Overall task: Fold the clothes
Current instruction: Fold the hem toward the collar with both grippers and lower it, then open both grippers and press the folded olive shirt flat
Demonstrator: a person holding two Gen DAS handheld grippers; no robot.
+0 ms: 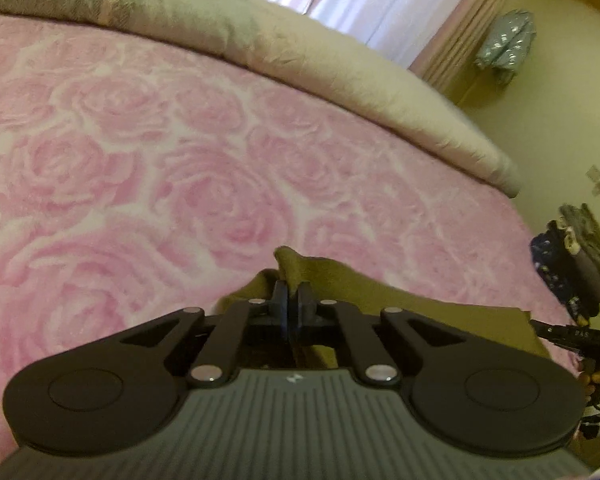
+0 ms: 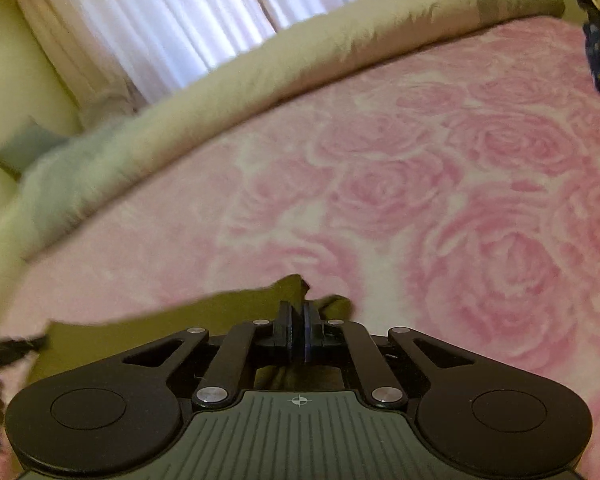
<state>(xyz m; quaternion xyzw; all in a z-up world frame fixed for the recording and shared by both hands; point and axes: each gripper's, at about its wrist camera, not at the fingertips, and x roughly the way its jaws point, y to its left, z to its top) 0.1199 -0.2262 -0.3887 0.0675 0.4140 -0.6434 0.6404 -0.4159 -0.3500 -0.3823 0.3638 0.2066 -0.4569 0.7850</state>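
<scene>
Both grippers' jaws pinched on olive garment (image 1: 380, 292), low over bedspread (image 1: 140, 160).

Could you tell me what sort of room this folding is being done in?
Most likely a bedroom: the olive garment lies on a bed with a pink rose-patterned blanket, a beige duvet rolled along its far side, and curtains behind it.

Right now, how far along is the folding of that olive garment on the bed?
Early to midway, I would judge. Done: both grippers have hold of the olive garment. In hand: the left gripper and the right gripper each pinch a corner of it above the pink rose blanket, an edge stretched between them. Left: laying it over, smoothing it. No finished fold shows yet.
</scene>
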